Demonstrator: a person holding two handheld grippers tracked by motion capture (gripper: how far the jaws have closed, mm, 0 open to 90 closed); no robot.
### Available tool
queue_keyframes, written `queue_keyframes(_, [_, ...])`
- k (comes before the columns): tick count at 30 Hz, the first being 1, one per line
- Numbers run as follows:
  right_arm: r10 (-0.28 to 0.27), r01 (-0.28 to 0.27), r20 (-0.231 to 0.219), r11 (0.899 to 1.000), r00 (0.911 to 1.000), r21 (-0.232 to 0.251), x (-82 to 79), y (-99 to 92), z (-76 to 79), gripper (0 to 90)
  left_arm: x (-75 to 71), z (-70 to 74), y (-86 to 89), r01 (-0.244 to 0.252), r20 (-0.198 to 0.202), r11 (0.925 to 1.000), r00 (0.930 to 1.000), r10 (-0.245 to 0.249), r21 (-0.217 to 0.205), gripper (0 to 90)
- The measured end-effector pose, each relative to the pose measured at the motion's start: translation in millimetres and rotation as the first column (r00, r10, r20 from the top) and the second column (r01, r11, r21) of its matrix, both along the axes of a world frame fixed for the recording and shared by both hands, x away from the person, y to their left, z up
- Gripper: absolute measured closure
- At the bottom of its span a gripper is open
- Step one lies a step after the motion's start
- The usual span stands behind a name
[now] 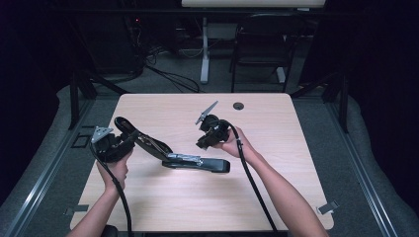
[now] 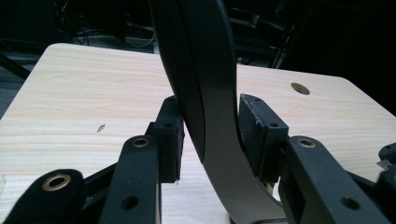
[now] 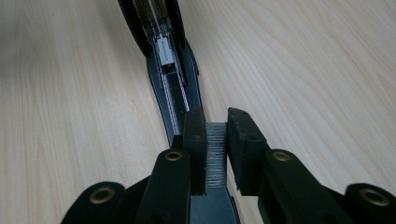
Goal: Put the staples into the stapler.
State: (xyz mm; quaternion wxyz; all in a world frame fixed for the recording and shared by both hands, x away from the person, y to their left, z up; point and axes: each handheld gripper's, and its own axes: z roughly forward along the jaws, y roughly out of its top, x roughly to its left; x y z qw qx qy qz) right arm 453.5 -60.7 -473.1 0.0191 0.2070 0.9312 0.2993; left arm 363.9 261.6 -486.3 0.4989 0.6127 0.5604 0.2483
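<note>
Stapler [image 1: 170, 154] lies swung wide open on the tabletop [image 1: 163, 202], its base to the right and its top arm [image 2: 205, 84] raised toward the left. Left hand-held gripper [image 1: 129, 139] clamps that lifted arm, both pads pressed against its sides in the left gripper view, holding it up and back. Right hand-held gripper [image 3: 216, 154] pinches a strip of staples [image 3: 215, 156] between nearly closed jaws, poised just above the near end of the exposed magazine channel [image 3: 168, 65], where the spring pusher shows further along. Opening the stapler and picking up the refill look done. What seems left is to lower the strip into the channel, let go, and fold the arm shut.
</note>
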Motion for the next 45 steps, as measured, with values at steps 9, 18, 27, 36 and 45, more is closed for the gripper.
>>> queue_keyframes(9, [0.032,-0.032,0.003,0.999,0.9995,0.003,3.0,7.9,-2.8,78.6,0.1,-0.4,0.1,0.0,0.003,1.0,1.0,0.0,-0.001,61.9])
queue_keyframes(18, [0.071,-0.071,-0.001,0.997,0.9975,0.013,3.6,18.4,-8.3,78.6,0.0,-0.2,0.1,0.001,0.001,1.0,1.0,-0.001,0.0,61.9])
queue_keyframes(27, [0.101,-0.101,-0.013,0.995,0.9948,0.002,3.3,27.9,-15.3,78.7,0.1,-0.2,-0.1,-0.001,0.003,1.0,1.0,0.001,0.0,61.9])
queue_keyframes(36, [0.129,-0.129,-0.019,0.992,0.9915,-0.012,1.9,34.8,-23.3,78.6,0.1,-0.4,0.2,0.0,0.003,1.0,1.0,0.0,-0.004,61.9])
queue_keyframes(45, [0.137,-0.137,-0.028,0.99,0.9902,-0.023,2.7,36.4,-33.1,78.6,0.2,-0.6,0.2,-0.001,0.004,1.0,1.0,0.001,-0.006,62.0])
